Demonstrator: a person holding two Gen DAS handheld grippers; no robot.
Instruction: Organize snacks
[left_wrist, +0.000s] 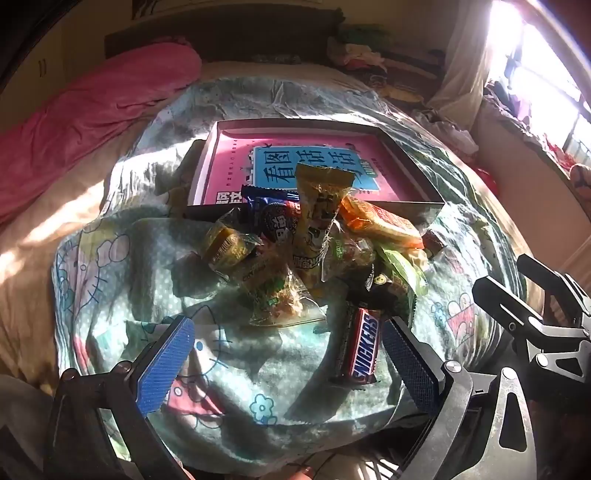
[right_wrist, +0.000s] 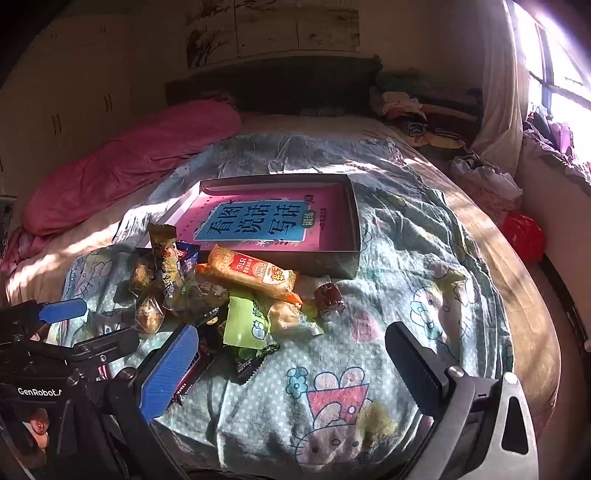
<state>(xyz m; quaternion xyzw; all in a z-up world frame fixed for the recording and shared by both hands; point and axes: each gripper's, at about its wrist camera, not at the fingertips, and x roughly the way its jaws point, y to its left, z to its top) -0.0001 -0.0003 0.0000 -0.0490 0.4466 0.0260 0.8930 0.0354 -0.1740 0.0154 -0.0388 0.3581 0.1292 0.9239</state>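
A pile of wrapped snacks (left_wrist: 295, 251) lies on a cartoon-print bedspread (left_wrist: 110, 277), just in front of a shallow dark box (left_wrist: 432, 184) with a pink and blue book cover inside. A Snickers bar (left_wrist: 362, 343) lies nearest, just inside my left gripper's right finger. My left gripper (left_wrist: 291, 332) is open and empty above the bedspread. In the right wrist view the pile (right_wrist: 207, 291) sits left of centre, with an orange packet (right_wrist: 255, 275), a green packet (right_wrist: 247, 325) and a small brown candy (right_wrist: 328, 297). My right gripper (right_wrist: 291, 343) is open and empty, right of the pile. The box (right_wrist: 325, 264) lies behind.
A pink duvet (left_wrist: 92, 110) lies at the back left of the bed. Clothes (left_wrist: 362, 51) are heaped at the headboard. A window and curtain (right_wrist: 517, 92) are at the right, with a red bag (right_wrist: 524, 232) beside the bed.
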